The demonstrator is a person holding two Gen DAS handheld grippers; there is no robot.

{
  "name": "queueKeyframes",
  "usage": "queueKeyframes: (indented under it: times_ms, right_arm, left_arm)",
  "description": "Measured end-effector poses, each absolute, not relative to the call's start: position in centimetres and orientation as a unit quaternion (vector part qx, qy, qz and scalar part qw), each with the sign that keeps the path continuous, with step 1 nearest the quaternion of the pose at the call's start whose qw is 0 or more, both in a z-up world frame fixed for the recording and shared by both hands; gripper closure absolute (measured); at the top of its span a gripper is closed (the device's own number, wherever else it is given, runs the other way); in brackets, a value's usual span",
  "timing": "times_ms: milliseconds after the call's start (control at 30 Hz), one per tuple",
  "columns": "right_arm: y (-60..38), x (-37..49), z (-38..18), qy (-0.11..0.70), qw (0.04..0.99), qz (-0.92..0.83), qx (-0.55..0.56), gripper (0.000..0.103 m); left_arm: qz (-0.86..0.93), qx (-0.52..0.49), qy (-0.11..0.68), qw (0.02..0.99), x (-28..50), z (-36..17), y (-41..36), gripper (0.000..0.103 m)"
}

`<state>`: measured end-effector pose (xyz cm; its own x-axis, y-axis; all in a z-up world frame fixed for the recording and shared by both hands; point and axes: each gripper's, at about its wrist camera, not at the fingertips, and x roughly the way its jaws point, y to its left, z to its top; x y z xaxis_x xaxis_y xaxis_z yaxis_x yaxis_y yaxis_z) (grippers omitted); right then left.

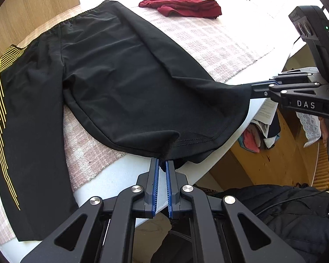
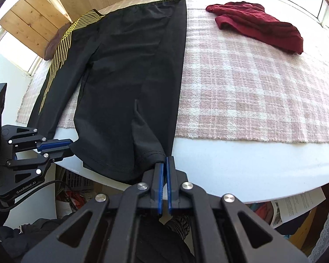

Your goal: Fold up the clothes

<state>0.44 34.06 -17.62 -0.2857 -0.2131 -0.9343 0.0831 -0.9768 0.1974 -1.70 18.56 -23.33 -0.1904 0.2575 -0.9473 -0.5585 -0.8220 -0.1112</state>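
Black trousers with yellow stripes lie on a pink checked cloth on the white table; they also show in the right wrist view. My left gripper is shut on one corner of a leg hem at the table's near edge. My right gripper is shut on the other corner of the same hem. Each gripper shows in the other's view: the right one, the left one. The hem is lifted slightly off the table between them.
A crumpled dark red garment lies at the far side of the pink checked cloth, also in the right wrist view. The white table edge runs just before the grippers. Papers and clutter lie below the table. Wooden boards stand behind.
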Motion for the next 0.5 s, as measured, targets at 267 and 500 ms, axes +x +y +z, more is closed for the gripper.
queueKeyframes:
  times_ms: [267,500]
  right_arm:
    - [36.3,2.1,-20.3,-0.08,0.066,-0.775,0.623,0.1]
    - [37.6,3.7,-20.6,-0.063,0.054,-0.756,0.649,0.1]
  left_arm:
    - [0.742,-0.603,0.155,0.248,0.3,-24.9,16.6,0.097]
    - [0.742,-0.619,0.107,0.233,1.1,-24.6,13.7,0.097]
